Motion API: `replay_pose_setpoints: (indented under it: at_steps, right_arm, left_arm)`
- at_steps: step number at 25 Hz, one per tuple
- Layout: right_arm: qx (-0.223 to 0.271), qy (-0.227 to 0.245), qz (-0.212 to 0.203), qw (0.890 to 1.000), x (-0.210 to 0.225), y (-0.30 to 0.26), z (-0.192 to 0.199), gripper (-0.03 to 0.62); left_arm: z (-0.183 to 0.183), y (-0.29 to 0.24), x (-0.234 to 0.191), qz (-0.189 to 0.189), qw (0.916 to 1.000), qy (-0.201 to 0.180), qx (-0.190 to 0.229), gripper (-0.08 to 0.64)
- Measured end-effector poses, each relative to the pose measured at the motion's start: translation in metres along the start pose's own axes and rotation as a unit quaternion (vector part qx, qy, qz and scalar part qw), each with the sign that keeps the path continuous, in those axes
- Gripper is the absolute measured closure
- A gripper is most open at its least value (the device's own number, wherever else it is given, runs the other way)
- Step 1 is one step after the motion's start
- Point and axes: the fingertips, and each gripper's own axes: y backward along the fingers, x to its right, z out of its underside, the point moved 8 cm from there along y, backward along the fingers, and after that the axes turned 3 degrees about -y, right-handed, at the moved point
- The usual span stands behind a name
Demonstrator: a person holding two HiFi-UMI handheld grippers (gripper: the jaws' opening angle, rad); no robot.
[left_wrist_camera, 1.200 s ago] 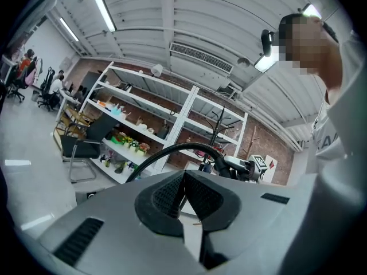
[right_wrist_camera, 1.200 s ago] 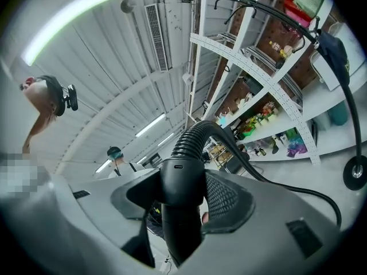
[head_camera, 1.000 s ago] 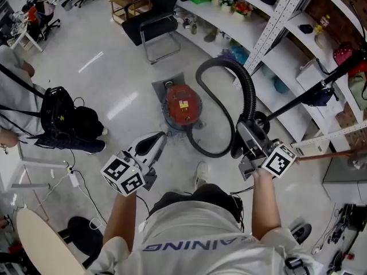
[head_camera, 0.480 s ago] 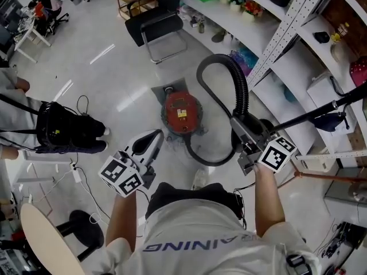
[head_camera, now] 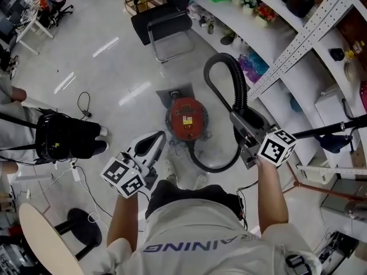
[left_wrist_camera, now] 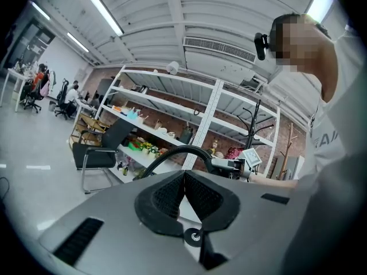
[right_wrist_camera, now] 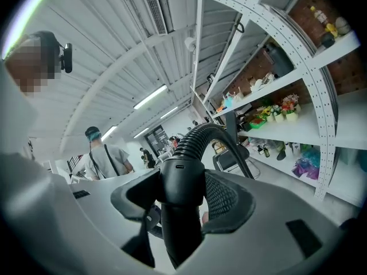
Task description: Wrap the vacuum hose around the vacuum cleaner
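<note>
On the floor just beyond the person's feet sits the red vacuum cleaner (head_camera: pixel 184 118), upright and a little left of the white shelves (head_camera: pixel 298 56). Its black ribbed hose (head_camera: pixel 232 76) is not yet wound on. It leaves the near side of the canister, lies in a loose curve on the floor to the right, then rises in a tall arch and comes down into the right gripper (head_camera: pixel 241 122). In the right gripper view the fingers (right_wrist_camera: pixel 226 196) pinch the hose's smooth black collar, with the ribbed part arching away above. The left gripper (head_camera: pixel 153 143) hovers near and left of the canister. Its fingers (left_wrist_camera: pixel 166 196) are pressed together with nothing between them.

By my reading, the step in hand is gathering the hose, held high and clear of the canister before the first turn is laid. The next move likely calls for carrying the held end low and round the far side of the red body. The slack curve on the floor should draw snug against it, and the free left gripper could steady the canister or pin the loop.
</note>
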Motion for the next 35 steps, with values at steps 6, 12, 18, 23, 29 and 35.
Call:
replay_pose_setpoints:
  at_steps: [6,12,18,23,29,35]
  right_arm:
    - [-0.008,0.015,0.018,1.0,-0.007,-0.093,-0.024,0.353]
    - [-0.013,0.027,0.039,0.999,-0.012,-0.181,-0.039,0.353]
    - [-0.048,0.036,0.032,0.998,0.002,-0.26,-0.053,0.352]
    - [-0.069,0.046,0.02,0.996,0.016,-0.322,-0.072,0.351]
    - [-0.084,0.062,0.004,0.995,0.02,-0.381,-0.085,0.352]
    - [-0.088,0.11,-0.01,0.99,0.011,-0.446,-0.112,0.353]
  left_arm:
    - [-0.023,0.006,-0.079,0.008,1.0,0.0,0.004,0.543]
    - [-0.048,0.017,-0.159,0.016,0.9997,0.016,0.005,0.543]
    - [-0.052,0.029,-0.201,-0.012,0.9993,0.034,0.013,0.543]
    - [-0.043,0.04,-0.215,-0.04,0.9982,0.043,0.011,0.543]
    - [-0.038,0.048,-0.231,-0.065,0.9959,0.061,0.017,0.543]
    - [-0.038,0.056,-0.252,-0.086,0.9938,0.069,0.016,0.543]
